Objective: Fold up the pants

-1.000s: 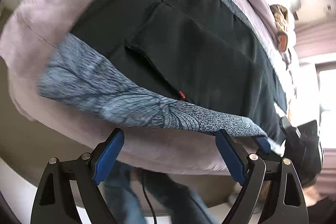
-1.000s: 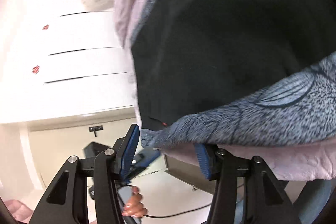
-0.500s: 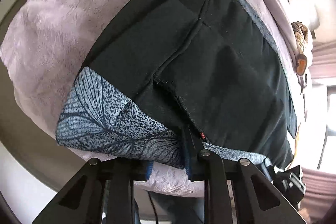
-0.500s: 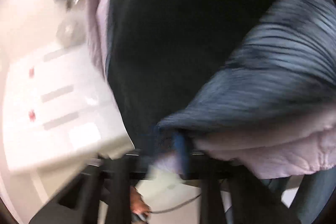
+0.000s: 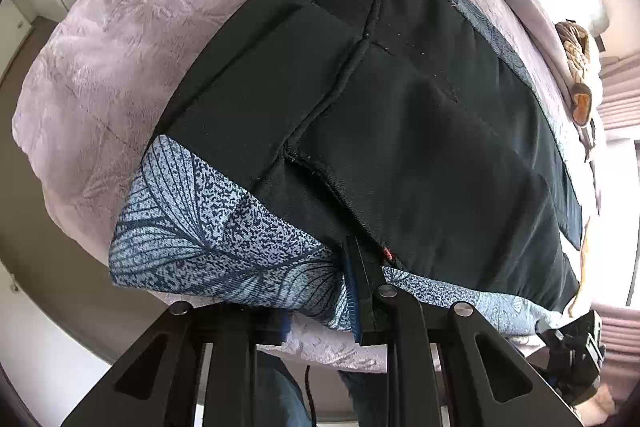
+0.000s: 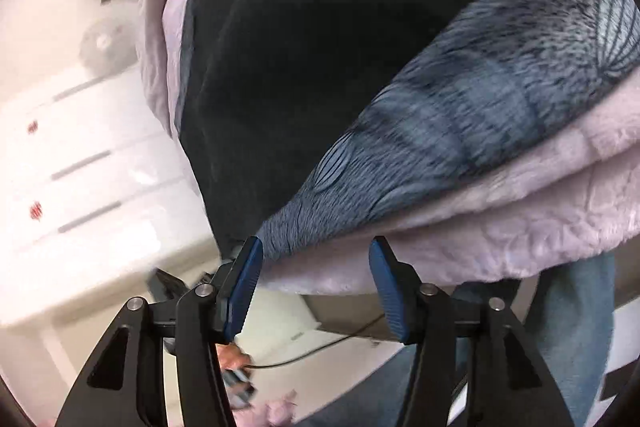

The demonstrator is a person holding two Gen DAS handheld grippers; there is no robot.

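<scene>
Left gripper (image 5: pixel 320 301) pinches pants (image 5: pixel 400 131) near hem

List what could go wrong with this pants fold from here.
1. The left gripper is shut on only the blue leaf-print hem; thin fabric may slip out.
2. The right gripper, whose fingers have just been opening, holds nothing, so lifting now could skew the black pants on the pink blanket.

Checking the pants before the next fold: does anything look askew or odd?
The pants lie inside out on the pink blanket, with the black lining and raw seams up and the blue leaf print only at the turned hem. The left gripper pinches that hem; the right gripper has opened empty.
</scene>
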